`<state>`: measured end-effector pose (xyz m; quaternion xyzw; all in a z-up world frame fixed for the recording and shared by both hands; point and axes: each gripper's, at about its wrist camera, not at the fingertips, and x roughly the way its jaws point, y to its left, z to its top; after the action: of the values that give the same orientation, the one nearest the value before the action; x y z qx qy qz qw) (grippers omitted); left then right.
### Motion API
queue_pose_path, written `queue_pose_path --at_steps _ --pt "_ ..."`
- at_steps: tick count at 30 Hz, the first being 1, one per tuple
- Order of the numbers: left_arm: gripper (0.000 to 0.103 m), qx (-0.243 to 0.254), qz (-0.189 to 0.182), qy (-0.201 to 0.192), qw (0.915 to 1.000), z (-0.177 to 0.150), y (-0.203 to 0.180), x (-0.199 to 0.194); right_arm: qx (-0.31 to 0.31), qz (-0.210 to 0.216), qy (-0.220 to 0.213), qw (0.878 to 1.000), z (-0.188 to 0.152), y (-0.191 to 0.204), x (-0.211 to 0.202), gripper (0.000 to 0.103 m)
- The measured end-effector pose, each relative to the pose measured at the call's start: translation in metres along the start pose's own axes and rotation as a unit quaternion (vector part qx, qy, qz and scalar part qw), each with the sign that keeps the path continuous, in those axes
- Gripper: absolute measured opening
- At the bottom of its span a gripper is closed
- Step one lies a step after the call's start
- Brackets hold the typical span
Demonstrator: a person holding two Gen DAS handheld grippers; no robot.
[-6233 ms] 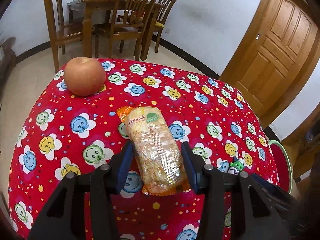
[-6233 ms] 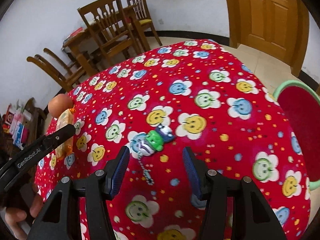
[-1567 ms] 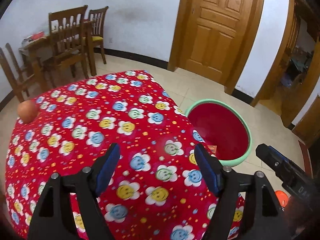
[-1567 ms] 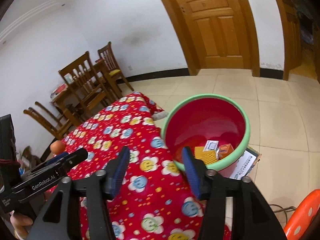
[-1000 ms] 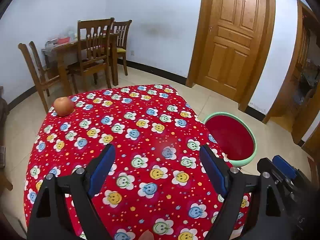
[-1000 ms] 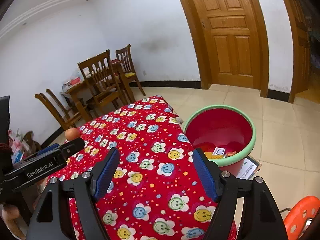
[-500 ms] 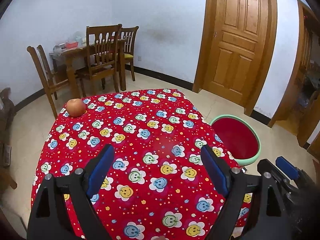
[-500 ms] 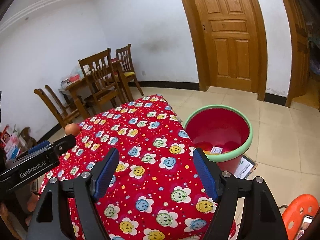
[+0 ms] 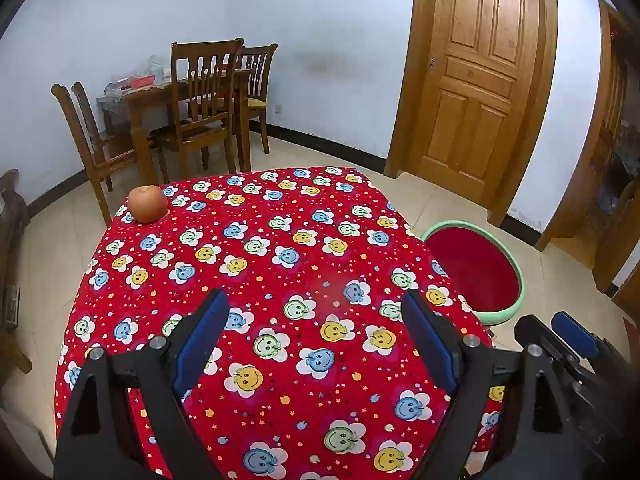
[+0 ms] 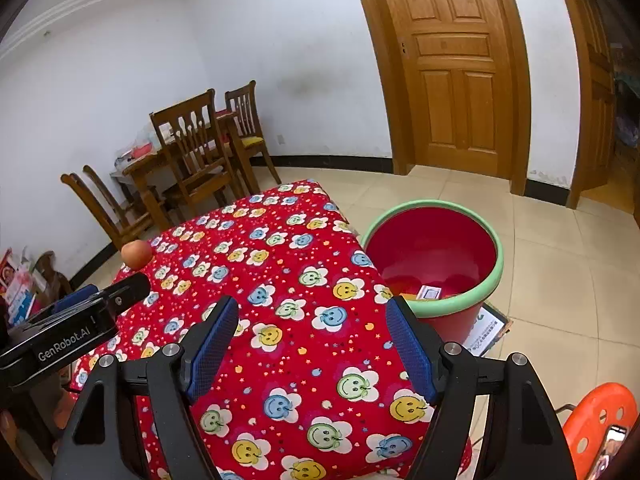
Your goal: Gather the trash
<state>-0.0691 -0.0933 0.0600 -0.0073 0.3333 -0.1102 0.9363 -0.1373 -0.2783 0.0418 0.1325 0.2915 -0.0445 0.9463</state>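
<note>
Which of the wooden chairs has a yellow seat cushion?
The wooden chair farthest back, at the brown dining table's wall-side end, has one. The other chairs show bare wooden seats.

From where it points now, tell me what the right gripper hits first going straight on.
Probably the tablecloth: the right gripper, open and empty, aims down at bare cloth left of the bucket. Depth is unclear.

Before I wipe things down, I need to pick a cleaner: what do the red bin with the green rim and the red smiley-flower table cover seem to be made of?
Red bin with green rim: probably moulded plastic, smooth and slightly glossy. Red smiley-flower table cover: likely printed fabric or soft vinyl; it drapes over the edges, matte.
</note>
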Motion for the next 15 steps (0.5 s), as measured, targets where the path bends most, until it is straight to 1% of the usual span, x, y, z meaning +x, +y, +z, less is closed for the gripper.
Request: queue_pose_path --at_steps 15 --pt "0.087 -0.002 -0.001 0.002 1.0000 -0.0021 -0.0001 0.0019 0.001 0.001 0.003 1.000 -0.0010 -0.0001 0.0020 0.077"
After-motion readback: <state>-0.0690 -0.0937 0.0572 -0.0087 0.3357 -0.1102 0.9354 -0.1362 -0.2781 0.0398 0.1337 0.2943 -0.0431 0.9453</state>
